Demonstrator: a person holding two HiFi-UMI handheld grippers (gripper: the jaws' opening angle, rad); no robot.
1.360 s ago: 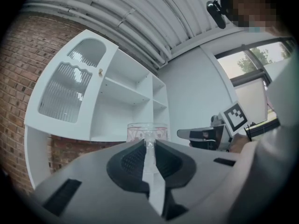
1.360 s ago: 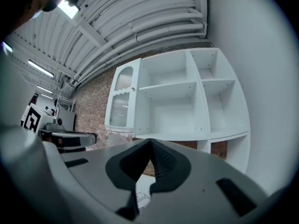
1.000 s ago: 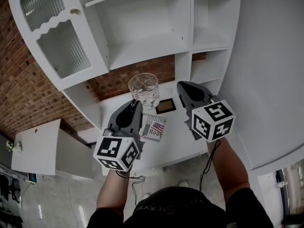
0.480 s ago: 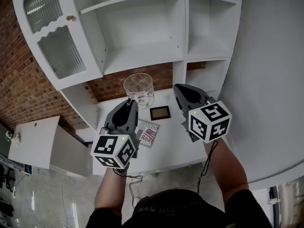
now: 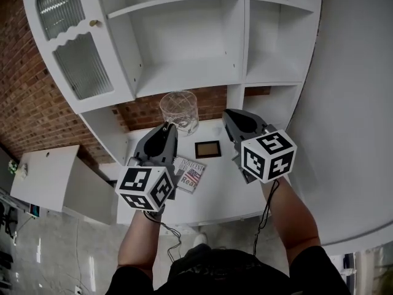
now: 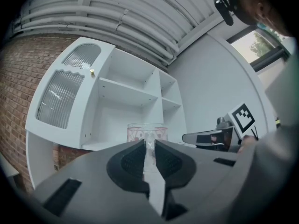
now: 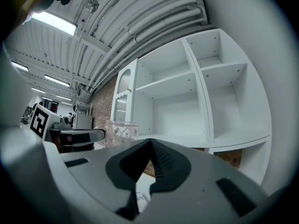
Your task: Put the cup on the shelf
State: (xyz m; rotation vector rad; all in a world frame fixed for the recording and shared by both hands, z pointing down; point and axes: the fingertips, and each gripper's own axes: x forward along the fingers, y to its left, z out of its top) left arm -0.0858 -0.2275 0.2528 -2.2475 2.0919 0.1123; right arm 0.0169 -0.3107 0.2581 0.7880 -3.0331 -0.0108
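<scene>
A clear glass cup point(image 5: 178, 109) with a red pattern hangs above the white counter point(image 5: 216, 192), just below the front of the open white shelf unit point(image 5: 184, 72). My left gripper point(image 5: 167, 129) is shut on the cup's near side, and the glass shows between the narrow jaws point(image 6: 149, 143). The cup point(image 6: 147, 130) stands upright in front of the wide shelf compartment. My right gripper point(image 5: 228, 115) hovers to the cup's right, apart from it. It is shut, with its tips together point(image 7: 150, 143) and nothing in them. In the right gripper view the cup point(image 7: 120, 130) is at the left.
A booklet point(image 5: 189, 174) and a small dark-framed picture point(image 5: 207, 149) lie on the counter under the grippers. The cabinet's ribbed-glass door point(image 5: 73, 54) stands open at the left. A brick wall point(image 5: 24, 103) is behind, and a white wall point(image 5: 356, 103) is on the right.
The left gripper and the cup have risen slightly toward the shelf front. The right gripper has kept pace beside them. Neither grip has changed.
</scene>
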